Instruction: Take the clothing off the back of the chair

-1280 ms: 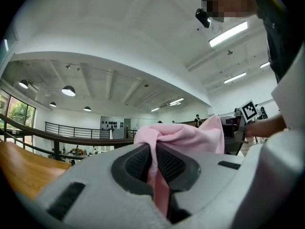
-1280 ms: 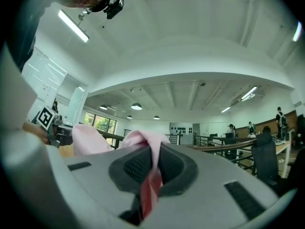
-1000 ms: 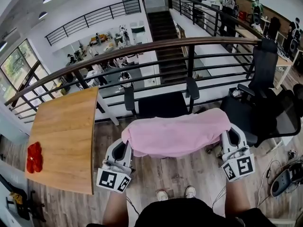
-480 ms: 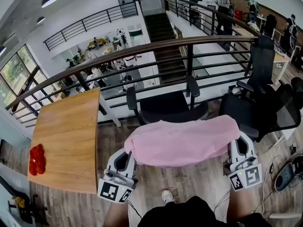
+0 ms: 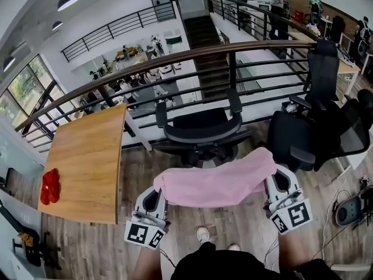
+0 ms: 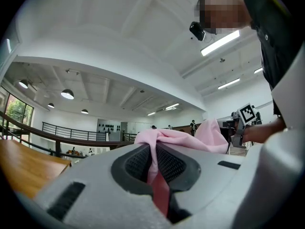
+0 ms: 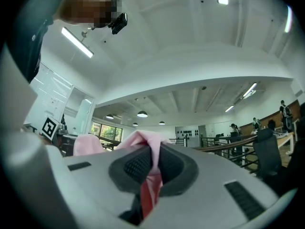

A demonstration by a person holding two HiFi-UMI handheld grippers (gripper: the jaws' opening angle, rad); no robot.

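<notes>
A pink garment (image 5: 214, 182) hangs stretched between my two grippers, held in the air in front of the black office chair (image 5: 201, 130), clear of its backrest. My left gripper (image 5: 156, 196) is shut on the garment's left end; in the left gripper view pink cloth (image 6: 164, 140) is pinched between the dark pads. My right gripper (image 5: 274, 179) is shut on the right end; in the right gripper view the pink cloth (image 7: 143, 144) bunches out of the closed jaws. The chair's back is bare.
A wooden table (image 5: 87, 162) stands to the left with a red item (image 5: 49, 185) near its edge. Further black chairs (image 5: 315, 127) crowd the right side. A railing (image 5: 192, 63) runs behind the chair. Cables and a device (image 5: 349, 212) lie on the floor at right.
The garment has come away from the chair's backrest and toward me; both grippers moved back with it, and the whole chair now shows beyond the cloth.
</notes>
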